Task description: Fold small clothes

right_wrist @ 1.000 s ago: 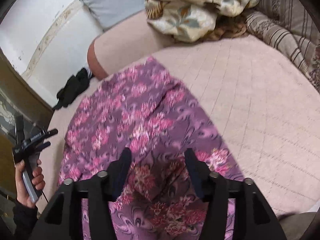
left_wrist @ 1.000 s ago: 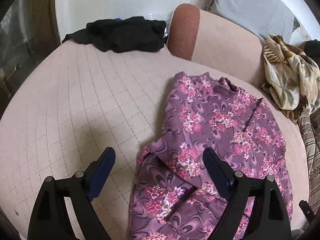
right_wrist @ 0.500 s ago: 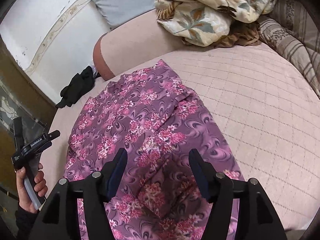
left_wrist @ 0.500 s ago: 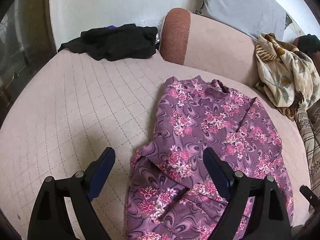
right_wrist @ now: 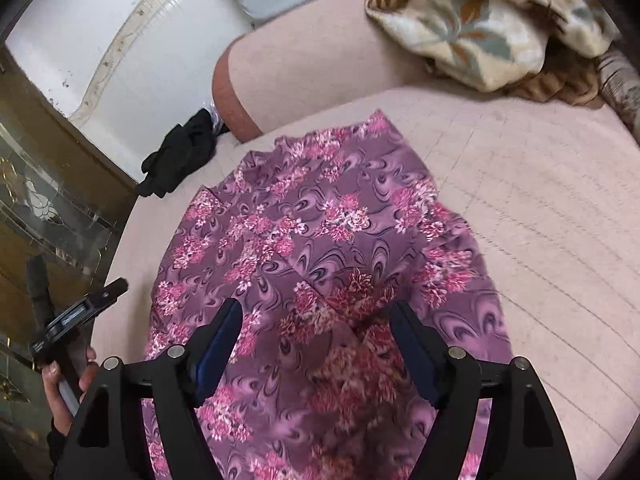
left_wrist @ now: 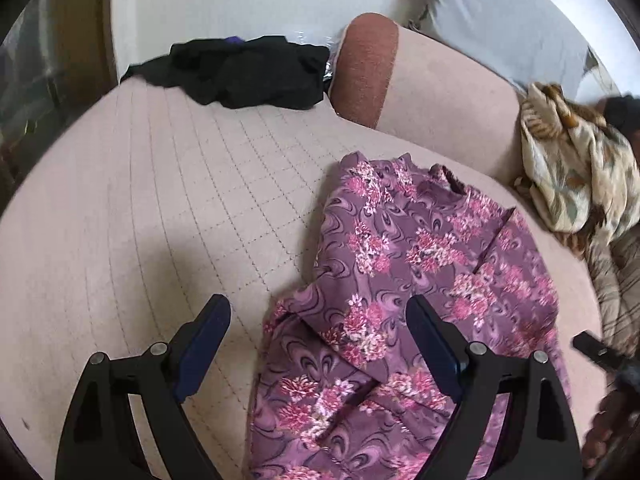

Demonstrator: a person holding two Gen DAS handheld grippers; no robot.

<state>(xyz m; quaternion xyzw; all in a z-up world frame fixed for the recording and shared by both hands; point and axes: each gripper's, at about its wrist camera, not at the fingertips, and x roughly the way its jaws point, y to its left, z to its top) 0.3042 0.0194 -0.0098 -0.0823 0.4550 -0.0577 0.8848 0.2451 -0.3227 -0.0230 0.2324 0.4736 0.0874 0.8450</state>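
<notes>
A purple garment with pink flowers (left_wrist: 420,280) lies partly folded on the pink quilted sofa seat (left_wrist: 160,220); it also shows in the right wrist view (right_wrist: 320,240). My left gripper (left_wrist: 318,312) is open and empty, held above the garment's left edge. My right gripper (right_wrist: 316,316) is open and empty, held above the garment's near part. The left gripper also shows in the right wrist view (right_wrist: 80,308), held in a hand at the left edge.
A black garment (left_wrist: 248,72) lies at the far end of the seat by the white wall. A beige leaf-patterned cloth (left_wrist: 576,176) is heaped at the right against the sofa back (left_wrist: 440,92). A glass cabinet (right_wrist: 44,216) stands left.
Both grippers have drawn back and up from the garment, so more of the sofa shows. Both stay open. The garment has not visibly moved.
</notes>
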